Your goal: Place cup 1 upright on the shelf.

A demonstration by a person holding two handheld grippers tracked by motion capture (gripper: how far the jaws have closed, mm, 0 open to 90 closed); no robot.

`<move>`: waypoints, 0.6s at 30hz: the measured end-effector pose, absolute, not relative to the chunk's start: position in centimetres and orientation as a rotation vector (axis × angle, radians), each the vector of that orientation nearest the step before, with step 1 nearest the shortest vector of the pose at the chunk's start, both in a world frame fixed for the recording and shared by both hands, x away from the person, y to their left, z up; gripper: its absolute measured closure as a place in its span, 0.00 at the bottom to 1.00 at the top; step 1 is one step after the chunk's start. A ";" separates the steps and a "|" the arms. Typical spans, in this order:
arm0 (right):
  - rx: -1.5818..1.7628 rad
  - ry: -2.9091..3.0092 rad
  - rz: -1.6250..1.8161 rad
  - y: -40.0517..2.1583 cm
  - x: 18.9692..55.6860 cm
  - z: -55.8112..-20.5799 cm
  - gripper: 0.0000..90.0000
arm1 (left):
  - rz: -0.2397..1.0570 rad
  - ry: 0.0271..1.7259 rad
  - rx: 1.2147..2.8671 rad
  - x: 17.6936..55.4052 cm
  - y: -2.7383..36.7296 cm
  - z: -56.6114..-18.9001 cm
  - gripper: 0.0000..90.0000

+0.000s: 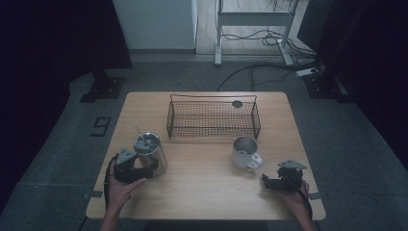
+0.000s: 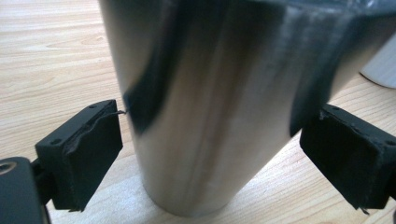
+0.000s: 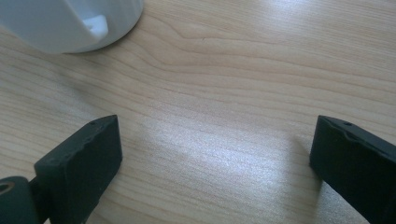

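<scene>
Steel cup (image 1: 153,153): stands on the counter (image 1: 202,192) at its left front, long axis upright, open mouth up; a thin rod leans out of it.
Cup surface: smooth brushed metal, round, narrowing toward the base, with dark reflections.
Left gripper (image 2: 210,154): fingers (image 2: 88,154) released, one each side of the cup, small gaps showing.
Right gripper (image 3: 215,163): fingers spread wide over bare wood, holding nothing.
Mug (image 1: 245,153): pale, round, handle toward the right gripper.
Basket (image 1: 213,118): dark wire, rectangular, behind both.
</scene>
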State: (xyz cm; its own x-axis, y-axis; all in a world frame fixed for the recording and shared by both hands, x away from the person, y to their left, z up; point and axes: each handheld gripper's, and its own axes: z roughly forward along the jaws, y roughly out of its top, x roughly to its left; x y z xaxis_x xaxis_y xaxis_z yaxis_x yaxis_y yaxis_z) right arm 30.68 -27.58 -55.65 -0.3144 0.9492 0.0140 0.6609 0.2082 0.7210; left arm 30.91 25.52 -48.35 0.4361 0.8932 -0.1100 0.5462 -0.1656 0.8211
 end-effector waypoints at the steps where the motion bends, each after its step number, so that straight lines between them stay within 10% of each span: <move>1: 1.493 2.054 0.887 -27.6 30.7 -55.7 0.02 | 0.518 1.226 1.842 31.0 25.4 -48.3 0.06; 18: 1.493 2.052 0.888 -27.6 30.7 -55.7 0.02 | 0.546 1.206 1.878 33.1 24.4 -48.7 0.01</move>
